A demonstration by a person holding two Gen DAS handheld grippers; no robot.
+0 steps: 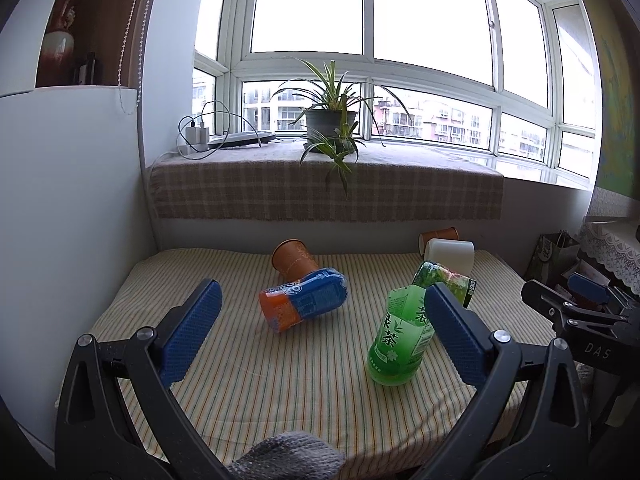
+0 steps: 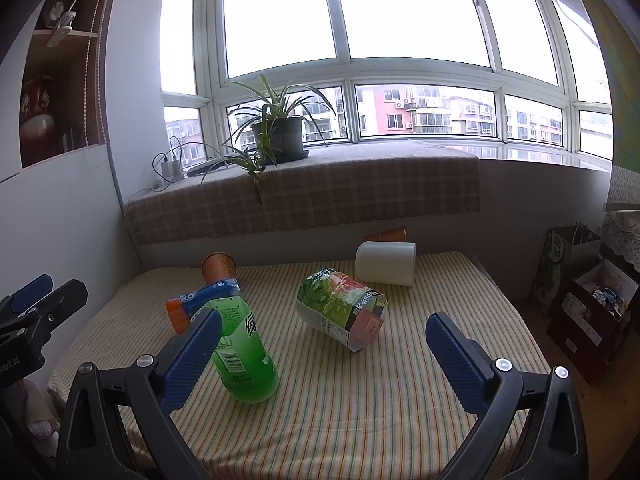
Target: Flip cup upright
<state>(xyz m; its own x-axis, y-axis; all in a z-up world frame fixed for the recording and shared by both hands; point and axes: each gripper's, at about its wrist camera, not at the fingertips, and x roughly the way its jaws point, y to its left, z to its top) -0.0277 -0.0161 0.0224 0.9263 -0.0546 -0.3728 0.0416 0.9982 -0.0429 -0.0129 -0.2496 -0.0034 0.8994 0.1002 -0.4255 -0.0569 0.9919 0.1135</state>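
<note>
Bright bay window (image 1: 372, 40), seemingly overcast daylight.

Both wrist views face windowward; sharing the striped table (image 1: 280, 380).

1. The left tongs (image 1: 322, 330) are held level and low, pointing toward the window, their two blue-padded fingers (image 1: 192, 332) spread wide apart with nothing between them.
2. The right tongs (image 2: 324, 354) sit alongside at much the same height, fingers (image 2: 456, 356) equally wide apart and gripping nothing.
3. Each pair shows at the edge of the other's view, so they are side by side, apart and not touching.
</note>
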